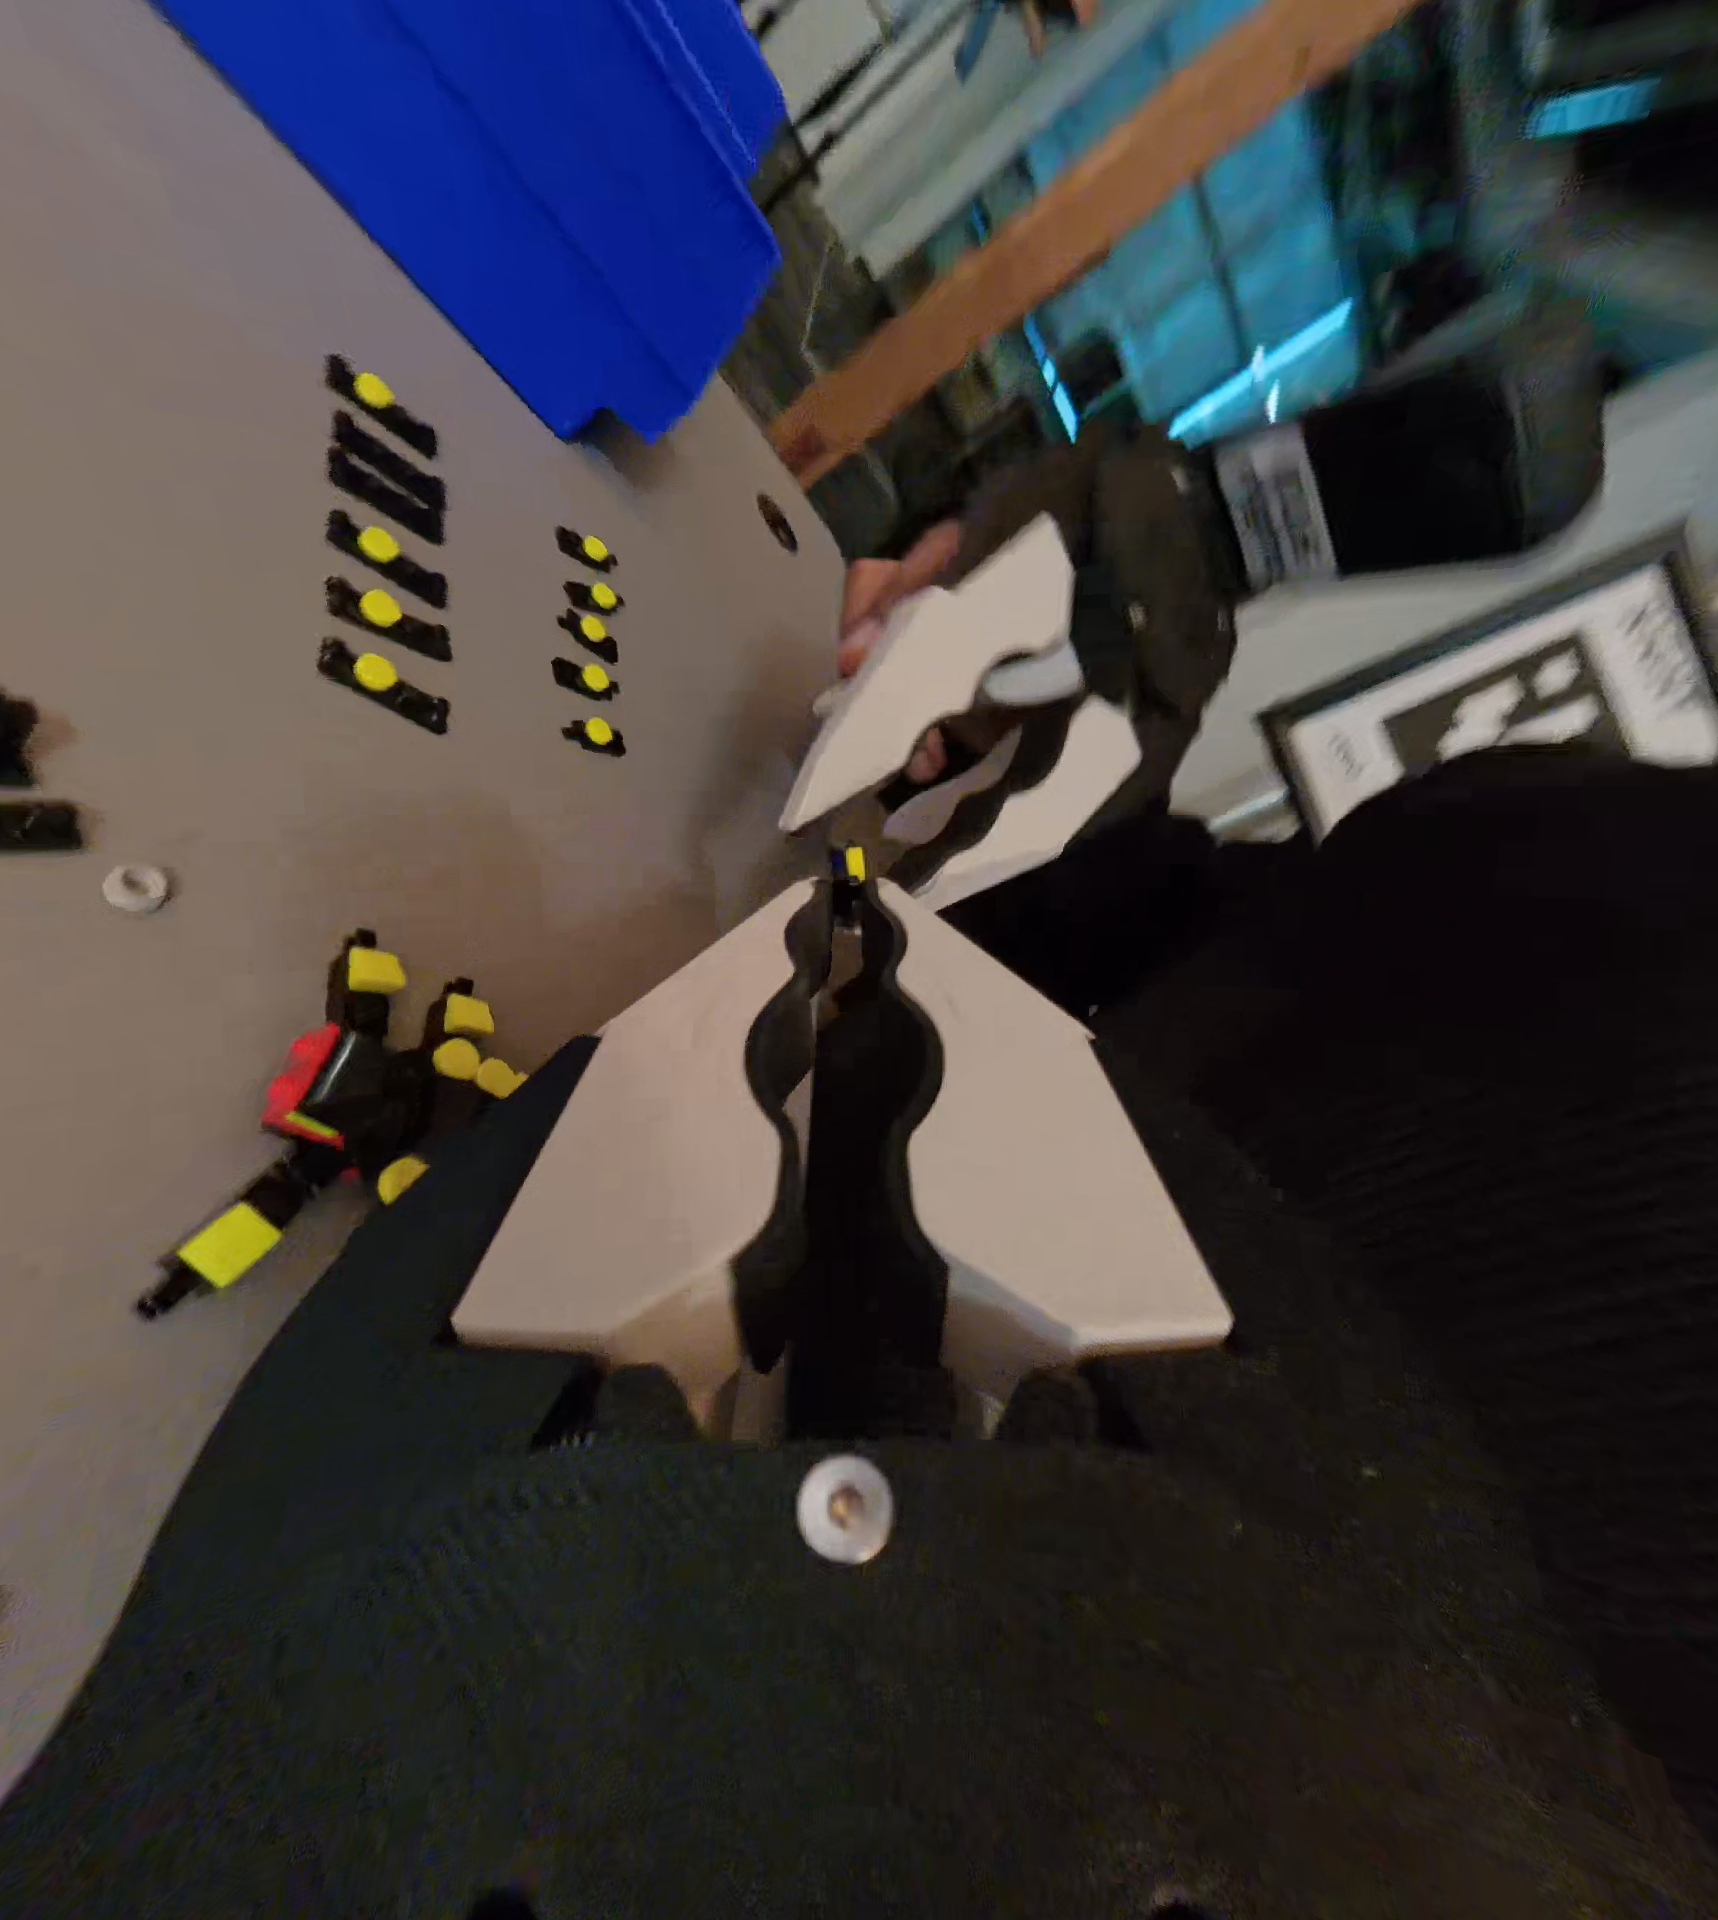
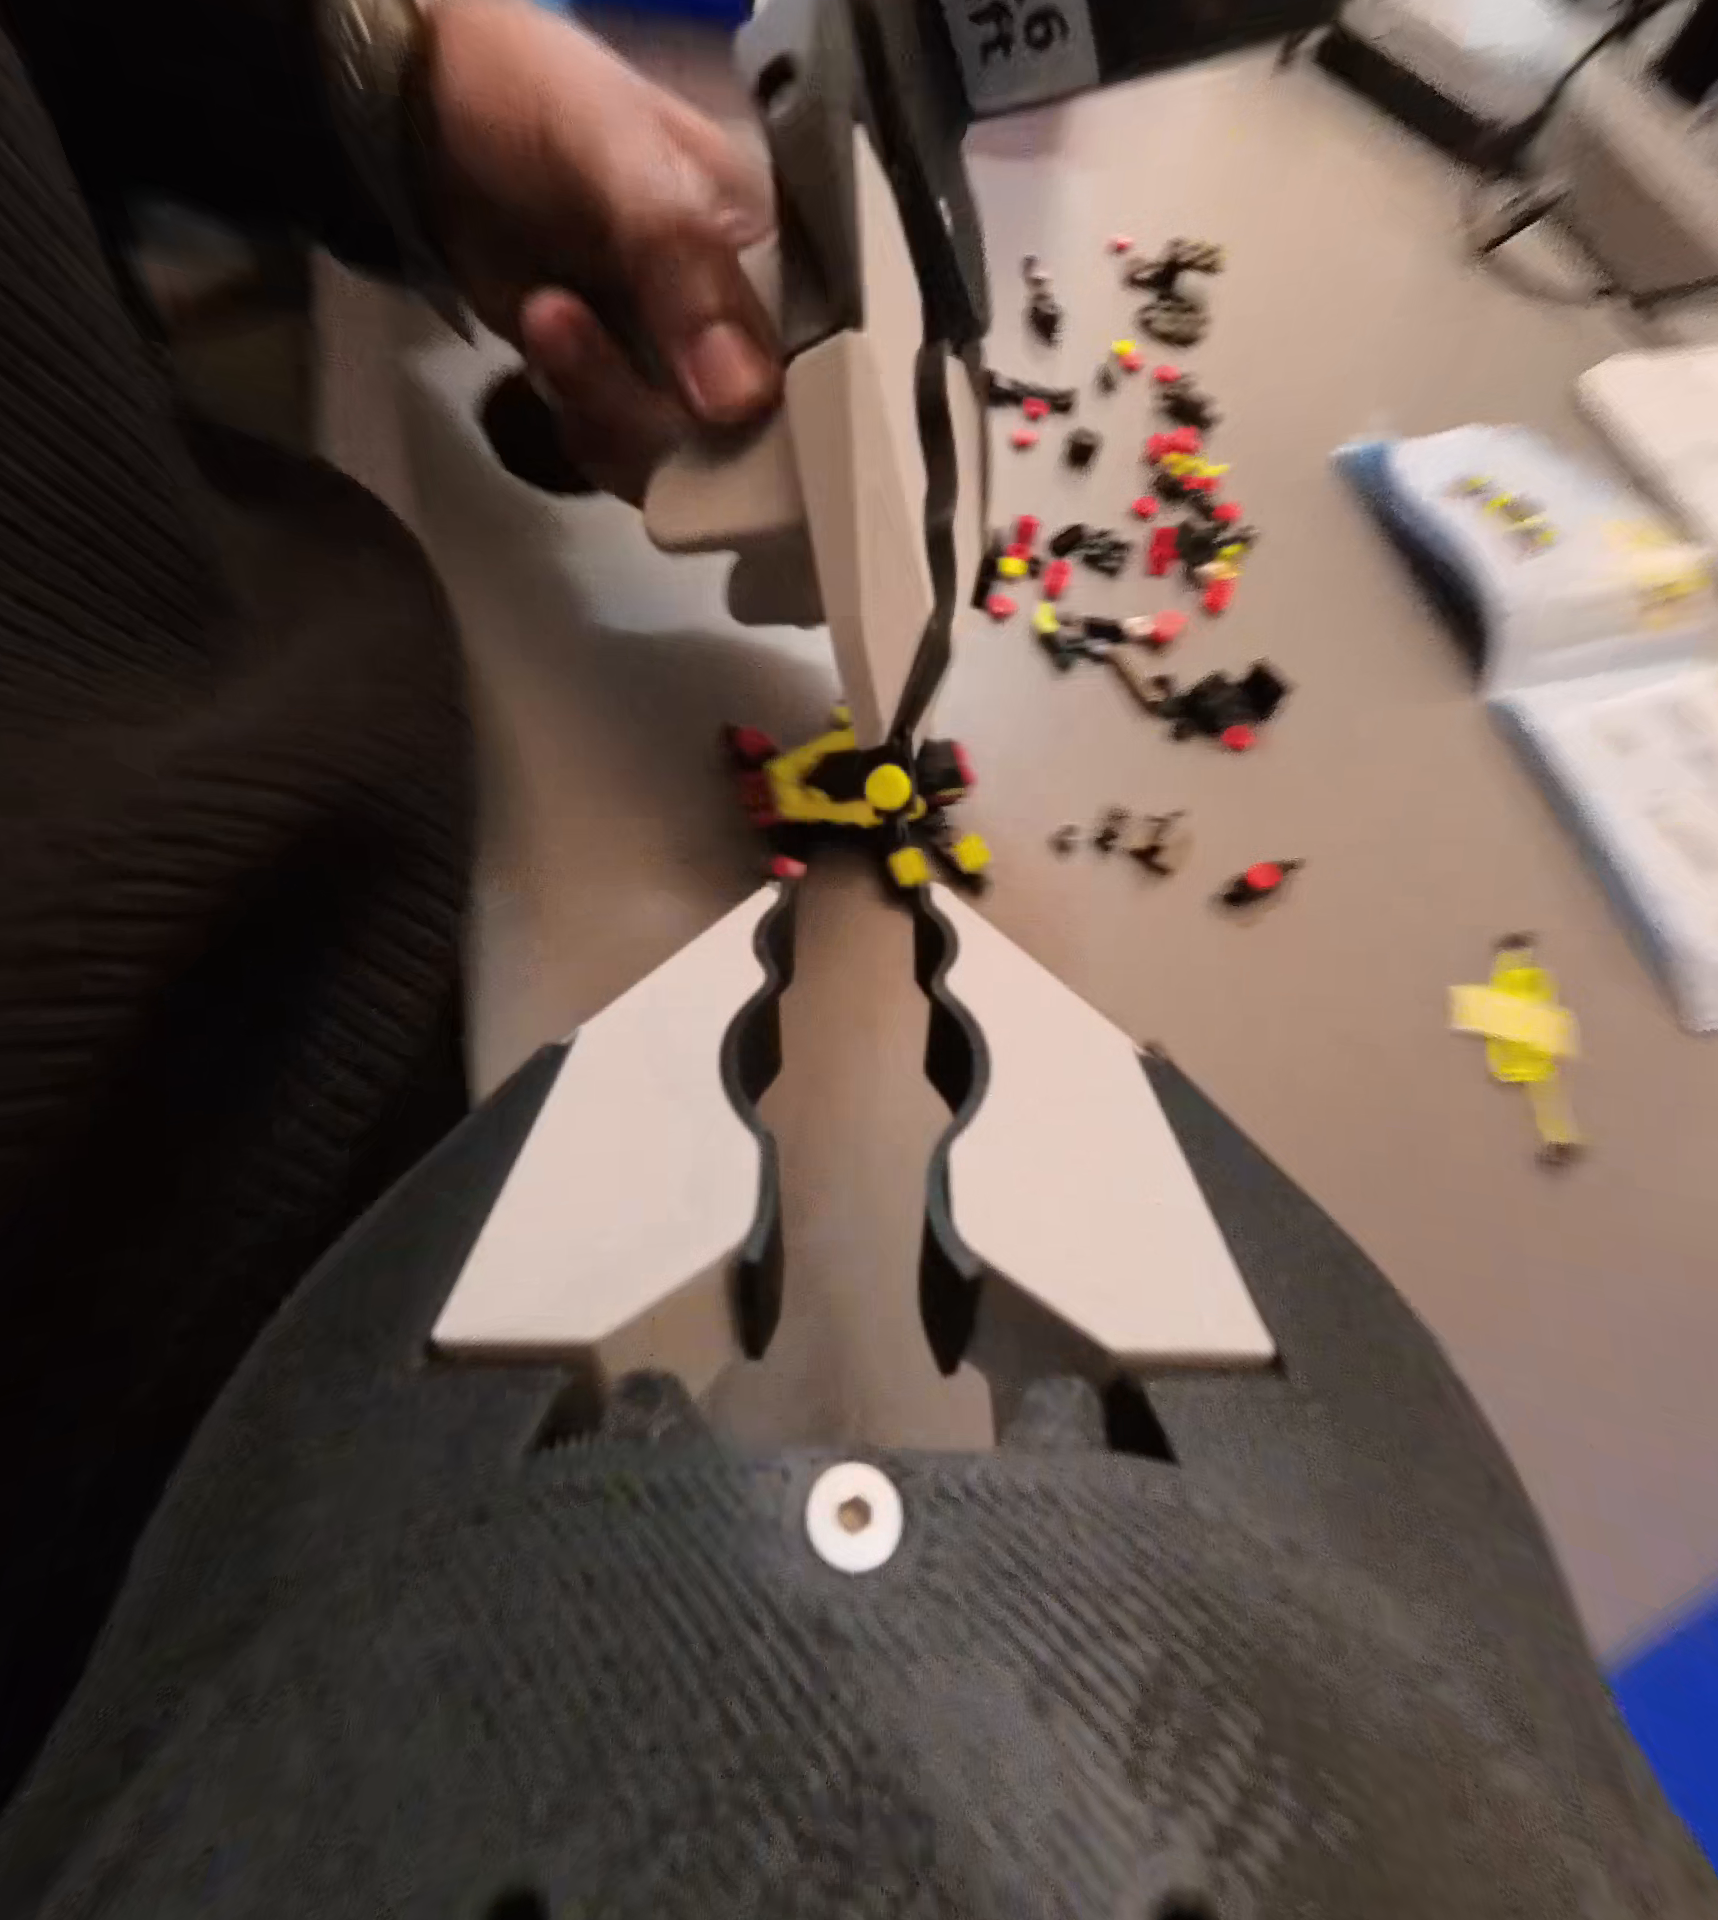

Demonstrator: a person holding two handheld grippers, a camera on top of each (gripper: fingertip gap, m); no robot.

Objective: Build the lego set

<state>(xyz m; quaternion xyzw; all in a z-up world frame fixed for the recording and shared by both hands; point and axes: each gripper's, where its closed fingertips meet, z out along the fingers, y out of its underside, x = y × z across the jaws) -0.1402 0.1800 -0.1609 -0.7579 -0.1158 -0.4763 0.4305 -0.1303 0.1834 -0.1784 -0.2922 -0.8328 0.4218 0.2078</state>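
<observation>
The small piece (image 1: 847,864), black with a yellow and blue end, sits pinched at the very tips of your left gripper (image 1: 842,902), whose jaws are drawn together on it, lifted off the table (image 1: 159,260). In the right wrist view the same gripper comes down from above with your hand (image 2: 616,239) on its grip, its tips meeting a yellow, black and red model (image 2: 850,795) that lies just beyond the tips of your right gripper (image 2: 847,894). That one's jaws stand apart with bare table showing between them; the blur hides whether its tips touch the model.

In the left wrist view the right gripper (image 1: 860,821) points in from beyond, tips close to the piece and parted.

On the table to the left stands a black, red and yellow assembly (image 1: 346,1091). Farther off lie rows of black plates with yellow studs (image 1: 382,540) and a shorter row of smaller ones (image 1: 593,644), with a grey ring (image 1: 136,888) near them. A blue bin (image 1: 522,177) stands at the table's far side.

The right wrist view shows loose parts (image 2: 1146,520) scattered beyond the model, a yellow clear piece (image 2: 1515,1023) well apart, and an open booklet (image 2: 1603,665) at the right.
</observation>
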